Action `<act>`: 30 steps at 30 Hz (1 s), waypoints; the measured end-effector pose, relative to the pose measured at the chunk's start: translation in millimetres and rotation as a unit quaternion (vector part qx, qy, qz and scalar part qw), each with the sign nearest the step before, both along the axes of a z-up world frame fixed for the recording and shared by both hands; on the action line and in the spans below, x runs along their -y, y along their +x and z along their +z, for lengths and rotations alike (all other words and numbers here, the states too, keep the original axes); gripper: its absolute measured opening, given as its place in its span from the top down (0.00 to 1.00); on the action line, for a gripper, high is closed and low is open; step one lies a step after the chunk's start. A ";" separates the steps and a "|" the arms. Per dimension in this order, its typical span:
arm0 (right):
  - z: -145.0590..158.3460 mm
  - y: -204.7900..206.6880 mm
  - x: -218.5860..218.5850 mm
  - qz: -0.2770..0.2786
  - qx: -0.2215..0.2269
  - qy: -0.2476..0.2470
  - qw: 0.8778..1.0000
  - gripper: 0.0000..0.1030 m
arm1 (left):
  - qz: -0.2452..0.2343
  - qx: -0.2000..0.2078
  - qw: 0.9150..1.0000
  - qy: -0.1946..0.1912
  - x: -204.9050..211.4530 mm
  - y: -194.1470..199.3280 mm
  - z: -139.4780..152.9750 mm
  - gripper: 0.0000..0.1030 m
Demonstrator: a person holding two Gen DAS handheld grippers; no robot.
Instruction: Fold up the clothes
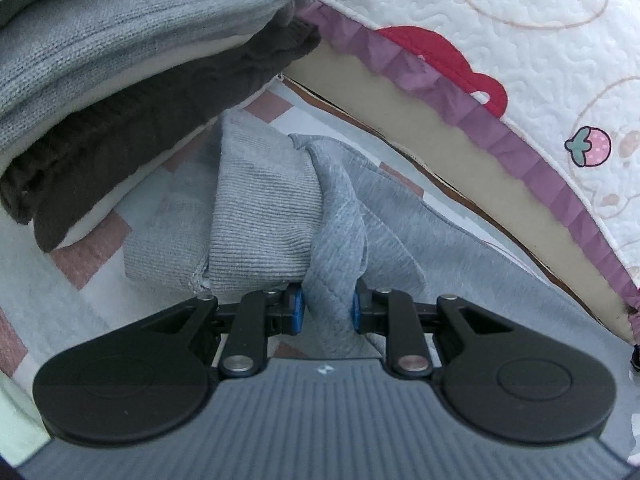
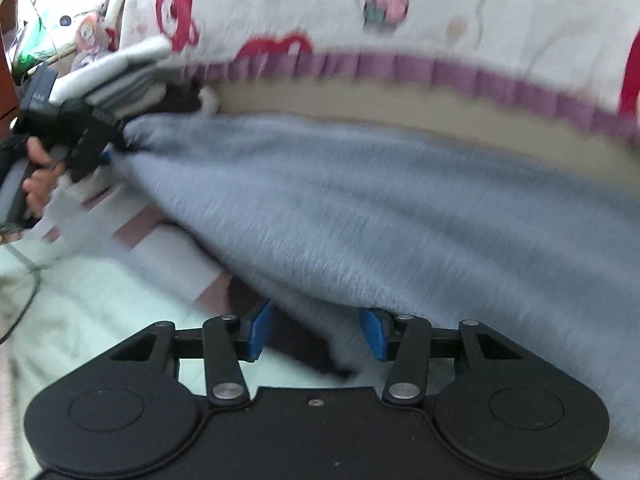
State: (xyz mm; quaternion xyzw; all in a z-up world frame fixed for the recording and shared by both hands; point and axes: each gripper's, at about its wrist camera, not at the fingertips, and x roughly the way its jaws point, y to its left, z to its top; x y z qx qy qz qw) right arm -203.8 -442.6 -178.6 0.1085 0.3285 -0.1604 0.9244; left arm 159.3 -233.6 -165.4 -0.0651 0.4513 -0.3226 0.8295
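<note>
A light grey sweatshirt [image 1: 400, 240] lies on a checked sheet, its ribbed cuff [image 1: 260, 220] pointing away from me. My left gripper [image 1: 328, 310] is shut on a bunched fold of this garment, with the blue pads [image 1: 297, 306] pressing the cloth from both sides. The blurred right wrist view shows the same grey sweatshirt [image 2: 360, 200] stretched from the left gripper [image 2: 110, 148], which a hand [image 2: 38, 180] holds, down to my right gripper [image 2: 318, 332]. The right jaws stand apart. The garment's edge hangs between them, and the left pad is clear of the cloth.
A stack of folded clothes [image 1: 100, 64], grey knit over dark brown, sits at the upper left. A white quilted cover [image 1: 540, 40] with a purple frill [image 1: 480, 120] drapes over a beige edge behind the garment. A thin cable [image 2: 28, 280] lies at the left.
</note>
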 end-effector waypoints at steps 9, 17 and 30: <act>-13.1 0.1 70.8 -0.066 0.007 0.139 0.988 0.43 | -0.002 -0.011 1.000 0.010 2.2 -0.5 -7.4 0.77; -33.5 2.6 100.6 -0.082 0.094 0.349 0.929 0.33 | 0.002 -0.023 1.000 0.013 1.5 2.2 -14.9 0.77; -34.3 86.9 0.3 0.142 -0.062 0.043 0.987 0.34 | 0.027 -0.041 0.998 -0.035 -6.1 6.8 -16.7 0.77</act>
